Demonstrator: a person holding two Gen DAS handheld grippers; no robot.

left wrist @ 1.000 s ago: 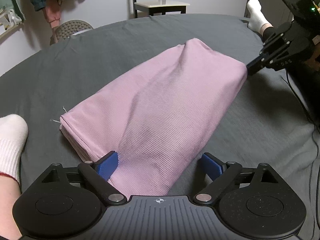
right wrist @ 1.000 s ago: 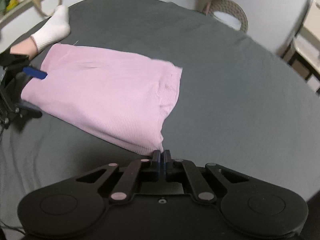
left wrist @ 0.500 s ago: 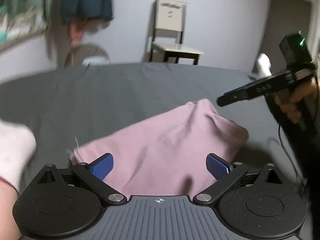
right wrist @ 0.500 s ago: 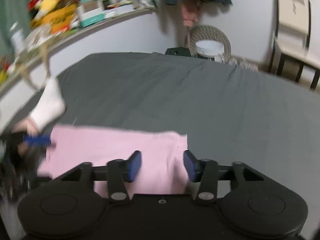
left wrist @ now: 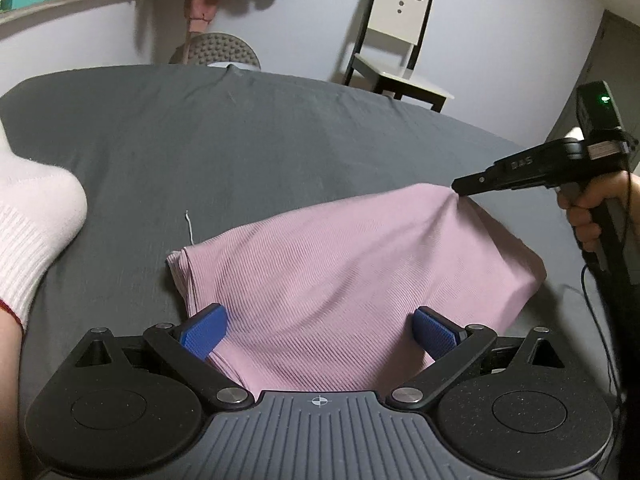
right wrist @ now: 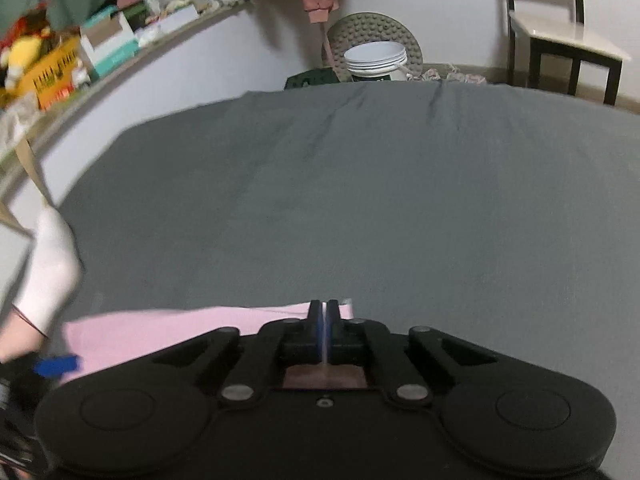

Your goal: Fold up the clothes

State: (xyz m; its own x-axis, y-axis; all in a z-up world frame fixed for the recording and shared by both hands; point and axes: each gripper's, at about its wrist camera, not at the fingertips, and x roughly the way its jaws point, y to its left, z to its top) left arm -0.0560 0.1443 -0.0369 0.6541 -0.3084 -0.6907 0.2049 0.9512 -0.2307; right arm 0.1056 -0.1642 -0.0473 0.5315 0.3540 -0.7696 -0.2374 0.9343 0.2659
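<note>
Left wrist view
cloth: pink cloth, already folded into a thick pad, lies on the grey bed just ahead of and partly under the left tool, nearer the bed's near edge than its far one
left tool: fingers spread wide, one blue pad over the cloth's left border, the other on its right part; it grips nothing
right tool: comes in from the right, tip pinching the cloth's far right corner and tenting it up off the bed
axis: the cloth's long side runs from the left tool out to the right tool, slanting away to the right
sock: a foot in a white sock rests on the bed by its left edge, apart from the cloth

Right wrist view
right tool: fingers pressed together with a pink edge caught between them
cloth: the rest of the cloth trails left along the bed's near edge
nearer hand: the right tool has the corner, so it seems placed to carry that end over toward the left tool, which is free to pin or take the other end
</note>
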